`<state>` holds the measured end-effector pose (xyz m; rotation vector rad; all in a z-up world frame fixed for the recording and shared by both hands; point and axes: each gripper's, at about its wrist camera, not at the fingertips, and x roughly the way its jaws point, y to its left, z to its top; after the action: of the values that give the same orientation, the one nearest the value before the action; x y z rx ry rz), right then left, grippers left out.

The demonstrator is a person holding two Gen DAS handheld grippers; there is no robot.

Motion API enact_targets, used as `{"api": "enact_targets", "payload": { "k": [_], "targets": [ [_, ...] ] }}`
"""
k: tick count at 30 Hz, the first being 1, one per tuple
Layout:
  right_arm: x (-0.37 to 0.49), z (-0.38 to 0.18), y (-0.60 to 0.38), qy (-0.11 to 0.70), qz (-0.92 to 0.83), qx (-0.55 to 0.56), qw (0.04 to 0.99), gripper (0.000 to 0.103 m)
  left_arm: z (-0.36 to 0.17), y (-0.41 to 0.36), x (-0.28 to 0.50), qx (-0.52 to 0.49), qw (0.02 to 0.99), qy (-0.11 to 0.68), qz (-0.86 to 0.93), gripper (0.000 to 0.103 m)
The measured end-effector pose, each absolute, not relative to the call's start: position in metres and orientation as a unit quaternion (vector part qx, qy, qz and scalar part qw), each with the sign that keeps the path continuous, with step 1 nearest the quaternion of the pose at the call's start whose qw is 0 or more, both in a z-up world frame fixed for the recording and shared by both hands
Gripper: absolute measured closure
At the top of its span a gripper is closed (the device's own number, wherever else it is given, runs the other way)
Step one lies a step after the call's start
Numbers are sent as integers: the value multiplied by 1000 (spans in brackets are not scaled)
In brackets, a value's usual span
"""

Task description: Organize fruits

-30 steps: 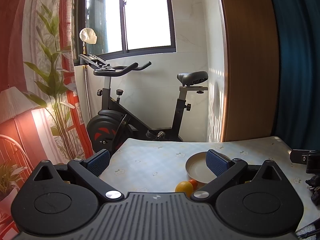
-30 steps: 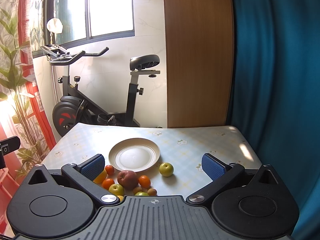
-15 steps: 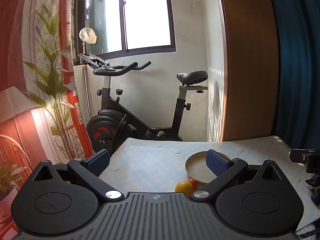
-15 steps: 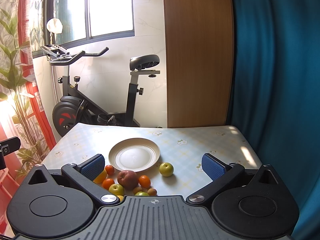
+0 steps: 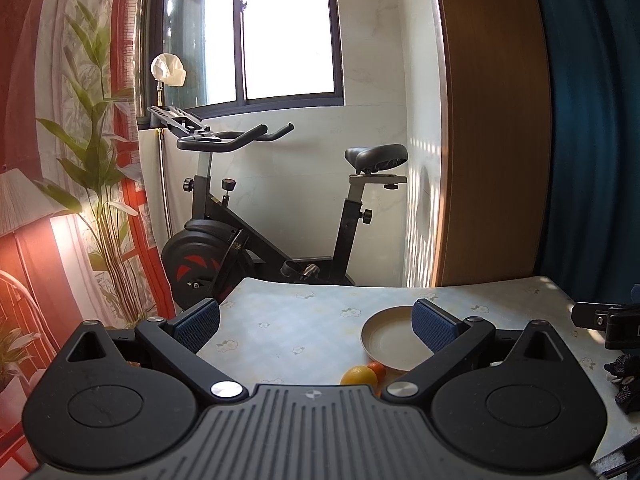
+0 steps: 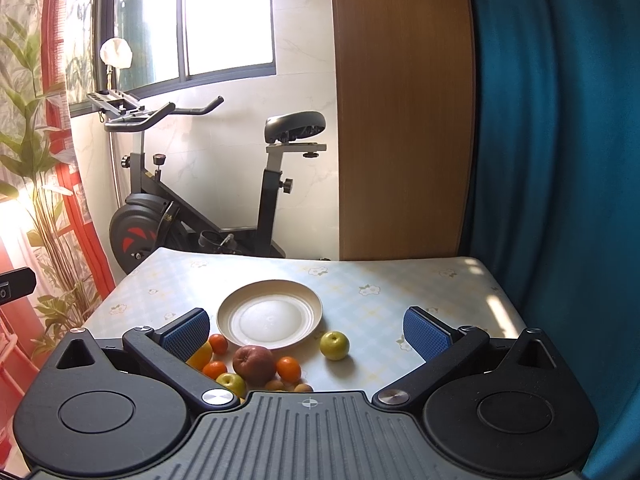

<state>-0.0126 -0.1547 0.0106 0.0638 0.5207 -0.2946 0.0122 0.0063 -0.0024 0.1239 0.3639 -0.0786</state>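
The left tool (image 5: 316,326) is matte black, with two round hubs, silver pivot screws and a ribbed grey centre plate bearing a small crosshair mark. The right tool (image 6: 307,332) looks identical. Their fingertips (image 6: 426,334) carry blue, finely textured pads.

The surface (image 6: 400,292) wears a smooth, faintly glossy cloth printed with pale checks and small flowers. The plate (image 6: 236,312) looks like cream, satin-finished plastic or ceramic; which one cannot be told. The red apple (image 6: 254,363) has dull, mottled skin, the green apple (image 6: 334,345) a smoother sheen. Both grippers are matt black plastic with ribbed grey housings, bright metal pivot screws, and fingers (image 6: 426,338) faced in blue, finely knurled rubbery pads (image 5: 434,326). The wooden panel (image 6: 400,120) shows a smooth grain.
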Motion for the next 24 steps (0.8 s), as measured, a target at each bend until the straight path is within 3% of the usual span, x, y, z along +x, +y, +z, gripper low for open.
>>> {"api": "enact_targets", "payload": {
  "k": [16,24],
  "targets": [
    [25,-63,-211,155,-150,34,976,0,-28,8,78,41,980,166,-106,1],
    [71,-96,-200,190,-99,-6,977,0,-48,11,126,31,971,205,-122,2]
  ]
}}
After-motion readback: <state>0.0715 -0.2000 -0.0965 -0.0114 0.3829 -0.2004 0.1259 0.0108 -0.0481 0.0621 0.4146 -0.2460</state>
